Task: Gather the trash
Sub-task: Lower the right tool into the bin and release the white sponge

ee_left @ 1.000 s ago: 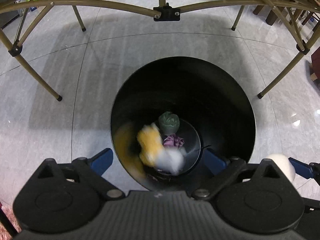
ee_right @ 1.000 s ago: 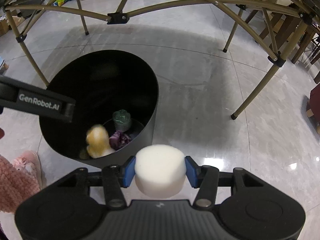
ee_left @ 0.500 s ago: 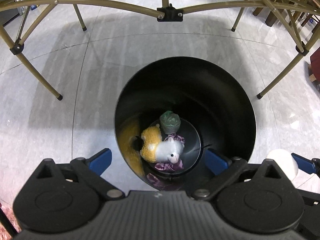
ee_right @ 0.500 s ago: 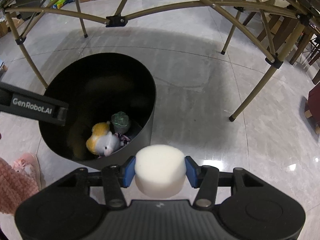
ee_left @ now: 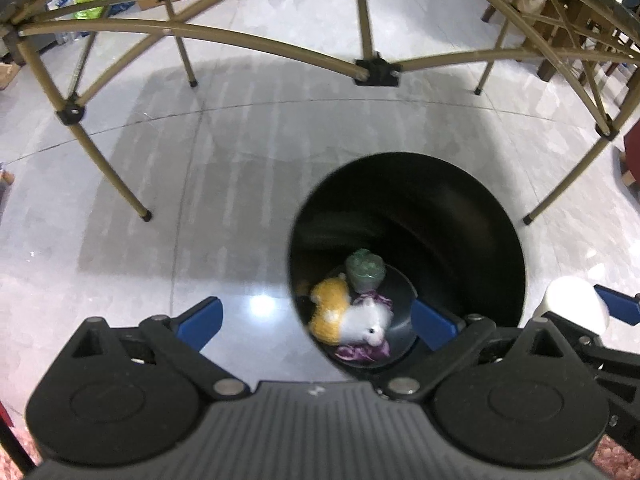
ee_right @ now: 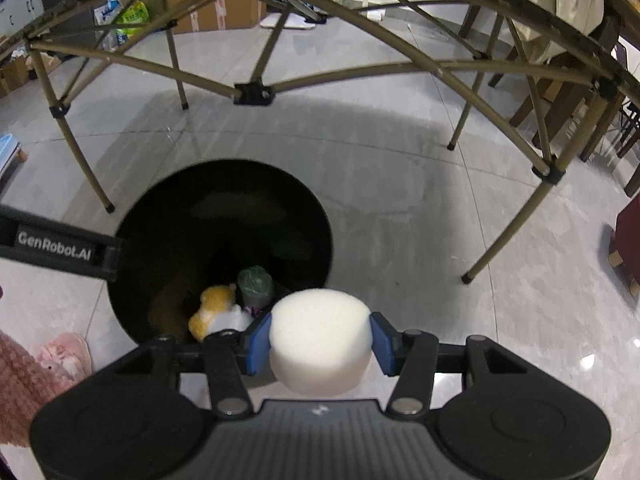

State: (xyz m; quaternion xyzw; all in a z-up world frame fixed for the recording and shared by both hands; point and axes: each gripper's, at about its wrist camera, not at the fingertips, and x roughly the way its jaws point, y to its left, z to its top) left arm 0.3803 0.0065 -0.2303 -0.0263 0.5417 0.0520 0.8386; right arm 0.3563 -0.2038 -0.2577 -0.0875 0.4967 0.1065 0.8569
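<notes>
**Right wrist view: foam puck in my fingers, bin just ahead**

Right wrist camera, nearest first: my right gripper (ee_right: 320, 342) has its blue fingers (ee_right: 256, 340) pressed against both sides of a white foam cylinder (ee_right: 320, 344), which sits upright between them. Just past it and to the left stands the black trash bin (ee_right: 312, 216), round and open at the top. At its bottom lie an orange-and-white plush toy (ee_right: 216, 310) and a green crumpled lump (ee_right: 254, 284), touching each other. My left gripper's black body, marked GenRobot.AI, crosses the bin's left rim.

From the left wrist camera, my left gripper (ee_left: 316, 320) holds nothing, its blue fingers (ee_left: 200, 316) spread wide apart; the right one hangs over the bin's mouth, the left one over bare floor. Down in the bin the plush lies on its side, a purple scrap (ee_left: 364, 350) under and beside it, the green lump just behind.

Beyond the bin, the grey tiled floor (ee_left: 200, 168) runs back to the tan metal legs of a folding desk frame (ee_left: 376, 72), and cardboard boxes (ee_right: 224, 4) stand farthest off.
</notes>
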